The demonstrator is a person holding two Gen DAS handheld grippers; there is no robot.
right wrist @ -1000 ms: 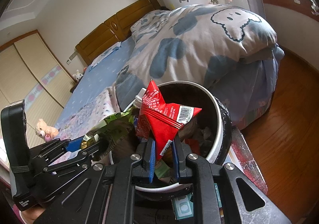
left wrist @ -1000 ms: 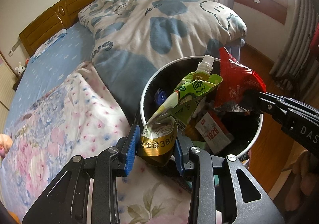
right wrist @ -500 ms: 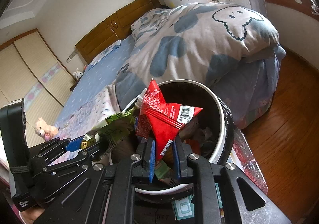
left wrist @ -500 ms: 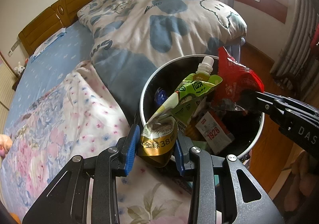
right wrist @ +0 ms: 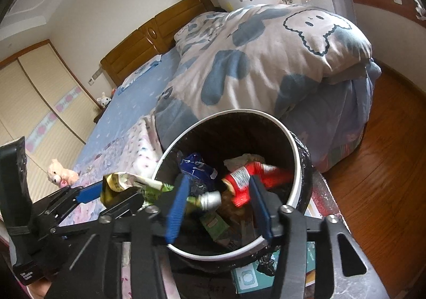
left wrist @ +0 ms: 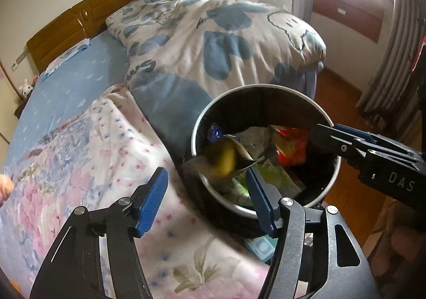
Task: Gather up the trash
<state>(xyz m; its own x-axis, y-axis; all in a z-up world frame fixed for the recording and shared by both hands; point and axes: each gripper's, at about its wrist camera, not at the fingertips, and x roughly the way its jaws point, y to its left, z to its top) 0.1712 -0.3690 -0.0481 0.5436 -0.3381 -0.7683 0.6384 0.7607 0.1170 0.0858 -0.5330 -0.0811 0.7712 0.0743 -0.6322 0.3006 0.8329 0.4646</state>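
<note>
Both tools gape, holding nothing | left tool [left wrist: 206, 193] | right tool [right wrist: 217, 207] | red wrapper [right wrist: 253, 177] lies crosswise in bin [right wrist: 298, 166]

Left gripper [left wrist: 206, 196]: jaws spread wide, blue-padded fingers [left wrist: 151, 200] well apart, nothing clamped between them; black frame filling the lower edge of the left wrist view. Seen also at lower left of the right wrist view [right wrist: 106, 196], angled toward the right.

Right gripper [right wrist: 217, 205]: jaws likewise parted wide, blue pads [right wrist: 175, 208] clear of each other, nothing gripped. In the left wrist view [left wrist: 319, 131], entering from the right edge, fingertips pointing left.
</note>
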